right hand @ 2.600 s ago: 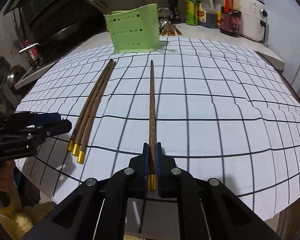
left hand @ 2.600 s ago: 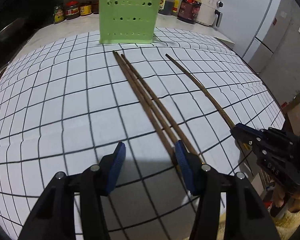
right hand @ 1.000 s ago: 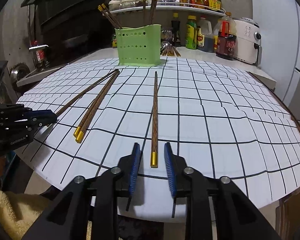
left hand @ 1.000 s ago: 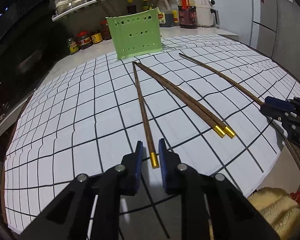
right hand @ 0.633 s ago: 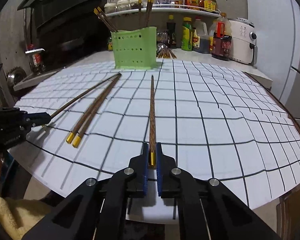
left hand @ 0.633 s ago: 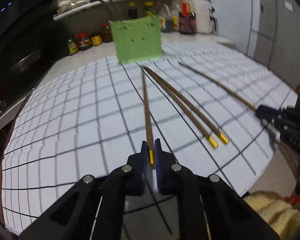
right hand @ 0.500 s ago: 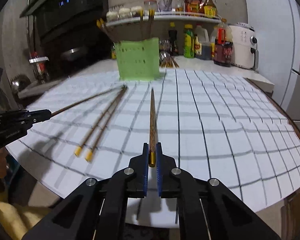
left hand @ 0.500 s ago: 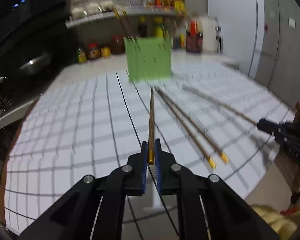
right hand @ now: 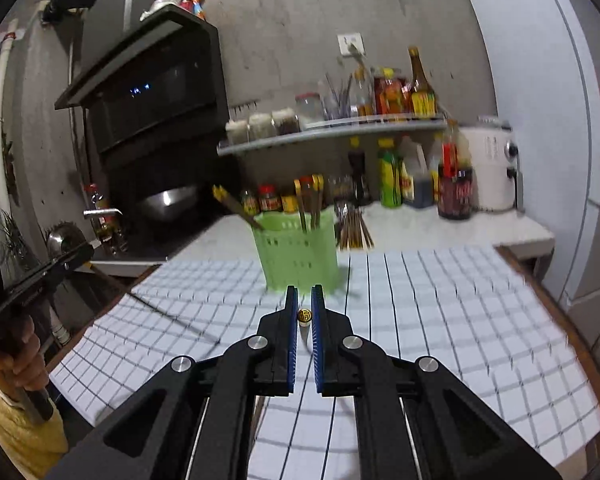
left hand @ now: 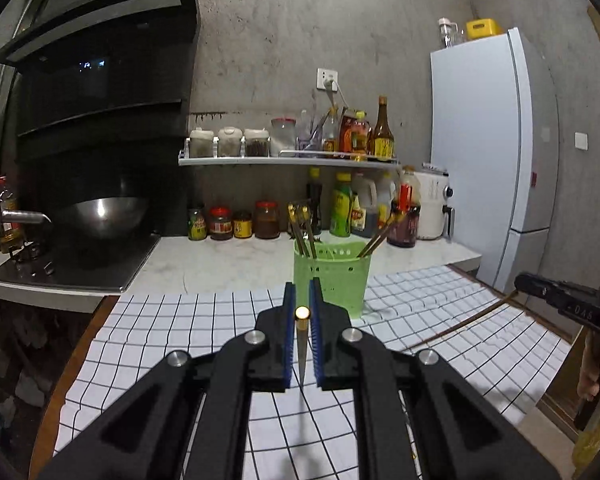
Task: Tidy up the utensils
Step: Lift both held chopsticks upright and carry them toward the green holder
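We've got a chopstick (left hand: 302,313) pinched by its gold-capped end in the left claw (left hand: 302,334), low in the centre of the left wrist view, the shaft hanging down and away between the blue pads, and the same story on the other side: a second chopstick (right hand: 304,315) clamped at its gold cap in the right claw (right hand: 304,336), low centre of the right wrist view. Both claws are closed tight on their sticks, and gripping at the thick end makes sense to us: the thin tips lead, ready to drop into a holder. That holder is the green basket (left hand: 331,276), just above the claw tips at centre frame, standing upright at the far edge of the checked cloth (left hand: 172,332) on the table, with several gold-tipped chopsticks already leaning inside it. At the right edge of the left view we see the right claw from the side, its stick trailing down toward the cloth. In our judgement, next comes the carry over the rim, and two long sticks converging on one opening may clash.
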Motion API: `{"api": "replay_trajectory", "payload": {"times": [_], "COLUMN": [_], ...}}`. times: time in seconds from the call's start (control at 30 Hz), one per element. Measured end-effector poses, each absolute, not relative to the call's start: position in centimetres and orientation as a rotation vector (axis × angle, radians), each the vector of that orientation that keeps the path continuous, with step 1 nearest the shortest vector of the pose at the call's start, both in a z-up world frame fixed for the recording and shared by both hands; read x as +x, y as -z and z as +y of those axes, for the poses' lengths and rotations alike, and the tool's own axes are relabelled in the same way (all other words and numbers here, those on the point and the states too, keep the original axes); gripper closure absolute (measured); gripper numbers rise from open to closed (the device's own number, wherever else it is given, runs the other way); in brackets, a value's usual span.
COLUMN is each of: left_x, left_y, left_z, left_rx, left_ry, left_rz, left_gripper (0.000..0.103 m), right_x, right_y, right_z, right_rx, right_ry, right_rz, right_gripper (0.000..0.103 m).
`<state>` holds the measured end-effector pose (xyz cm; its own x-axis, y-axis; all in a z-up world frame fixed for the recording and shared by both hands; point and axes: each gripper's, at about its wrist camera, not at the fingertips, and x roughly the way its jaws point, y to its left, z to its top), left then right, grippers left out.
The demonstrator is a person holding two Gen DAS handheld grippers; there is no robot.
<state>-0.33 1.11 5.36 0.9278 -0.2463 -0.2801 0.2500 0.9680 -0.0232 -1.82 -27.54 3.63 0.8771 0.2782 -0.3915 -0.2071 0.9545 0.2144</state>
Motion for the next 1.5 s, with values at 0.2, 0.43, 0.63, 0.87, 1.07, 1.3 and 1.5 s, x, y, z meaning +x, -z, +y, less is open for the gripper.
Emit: {"api": "replay_trajectory", "payload": {"times": [0.2,0.43,0.63,0.87,1.07,1.3,1.5], "left_x": [-0.8,-0.2,1.1,2.9,1.4,2.2,3.7], "left_y": [-6.0,-6.5,-6.2,-4.9,-7.2,-7.3,-6.3], "left_z": [2.1,3.3,3.3,2.9,3.0,2.6,1.3], "left_rx": [-0.014,-0.041,-0.038,-0.045,-0.023,-0.014,0.021], "left_ry": [0.262,0.284,0.287,0.273,0.297,0.302,0.291], "left_rz": [0.267,0.272,0.282,0.337,0.262,0.269,0.323], "left_gripper": [0.096,0.096,0.096,0.096,0.096,0.096,0.096], "right_x": [-0.9,1.0,2.7,4.6,4.8,5.1,5.2], "right_y": [-6.1,-6.7,-6.8,-6.0,-6.4,-6.1,-6.0], "right_z": [-27.0,-26.0,-25.6,-25.7,-25.7,-25.8,-26.1], "right_rx": [0.132,0.1,0.086,0.105,0.098,0.102,0.111], "right_ry": [-0.248,-0.252,-0.242,-0.242,-0.246,-0.248,-0.24], "right_rz": [0.4,0.414,0.412,0.444,0.439,0.444,0.441], "right_gripper": [0.096,0.096,0.096,0.096,0.096,0.096,0.096]}}
